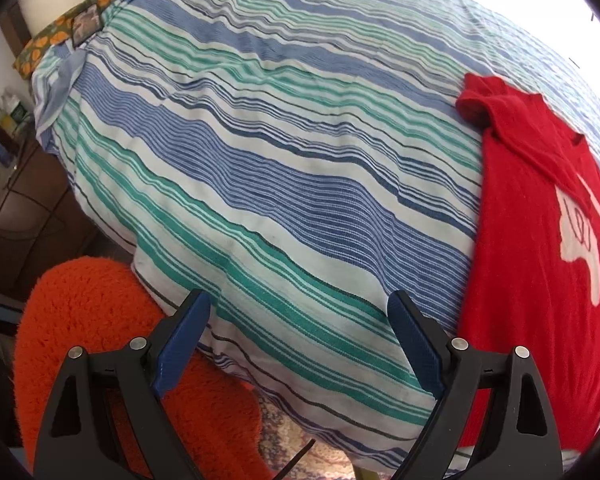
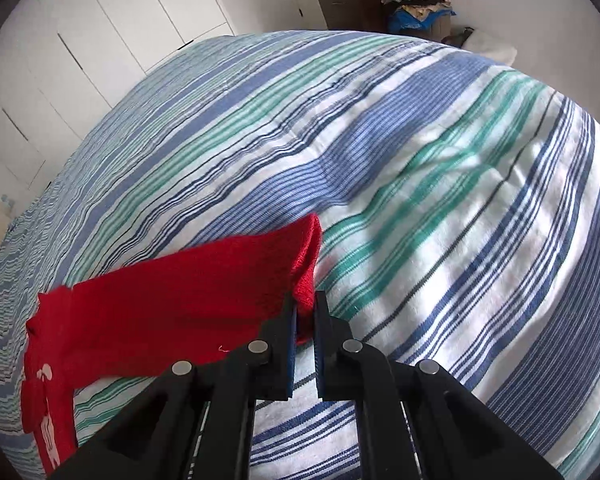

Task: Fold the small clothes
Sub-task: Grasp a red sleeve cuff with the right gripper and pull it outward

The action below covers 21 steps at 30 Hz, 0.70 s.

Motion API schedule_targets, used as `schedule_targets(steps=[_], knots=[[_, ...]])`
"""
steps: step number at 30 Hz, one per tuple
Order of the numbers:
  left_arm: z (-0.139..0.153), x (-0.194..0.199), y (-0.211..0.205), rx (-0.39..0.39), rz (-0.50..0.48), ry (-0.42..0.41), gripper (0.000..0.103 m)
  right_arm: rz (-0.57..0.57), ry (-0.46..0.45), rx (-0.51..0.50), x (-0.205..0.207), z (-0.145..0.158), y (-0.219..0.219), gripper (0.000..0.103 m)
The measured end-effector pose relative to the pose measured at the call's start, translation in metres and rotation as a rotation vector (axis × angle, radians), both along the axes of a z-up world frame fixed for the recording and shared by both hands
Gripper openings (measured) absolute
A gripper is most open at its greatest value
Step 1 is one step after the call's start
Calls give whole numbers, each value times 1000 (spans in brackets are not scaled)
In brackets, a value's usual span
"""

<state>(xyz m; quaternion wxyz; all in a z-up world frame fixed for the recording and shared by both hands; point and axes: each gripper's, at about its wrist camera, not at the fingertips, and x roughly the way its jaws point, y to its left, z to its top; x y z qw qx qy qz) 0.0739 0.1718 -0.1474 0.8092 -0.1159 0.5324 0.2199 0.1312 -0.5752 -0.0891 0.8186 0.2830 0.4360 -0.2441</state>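
Red shirt [image 1: 540, 208] was seen laid on the striped bedspread [image 1: 260, 160], at the right edge of the left wrist frame, white print facing up, one sleeve bunched at the upper right. In the right wrist view the same red shirt [image 2: 172, 300] ran from the lower left of the frame up to centre, with one edge lifted off the cover.

Right gripper [image 2: 305, 320]: jaws were nearly shut, a fold of red fabric pinched between the blue pads [image 2: 291, 344]. The pinched corner was held above the bedspread; the rest of the garment trailed down to the lower left.

Left gripper [image 1: 300, 336]: jaws were spread wide, nothing held. It was positioned at lower centre of its frame over the bed's near edge, beside the shirt but not touching it.

Progress, as a judgement: early. One fold was apparently being started by the right side; no finished crease could be seen, and the print was fully exposed in the left view. Remaining, probably: sleeve sides to be brought in, body to be halved, the bunched sleeve to be flattened. How much of the shirt was already doubled over could not be determined from these views.

Surroundings: an orange fluffy cushion [image 1: 100, 340] was noted at lower left of the left view, white wardrobe doors [image 2: 80, 60] at upper left of the right view, and a clothes pile [image 2: 416, 0] at upper right.
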Motion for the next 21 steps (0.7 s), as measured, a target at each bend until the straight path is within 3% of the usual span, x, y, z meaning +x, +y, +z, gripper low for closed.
schedule_targets(steps=[5,8,13,15,17,21], knots=[[-1,-2,8,-30,33,-4,92,-33,17,-37,-29,16,17,6],[-3,1,3,-17,8,6,91,-31,75,-25,-39,1,13,6],[0,2,-5,10,-27,-2,91,-10,73,26,-33,-6,6,9],[0,1,-3,3,-20,-5,91,-14,43,77,-37,-2,-4,19],[-1,0,1,-9,-6,-6,91,-49,15,98,-50,9,-15,38],[-4,2,2,-21,6,2,91,-80,-30,-3,-60,44,-25,39]])
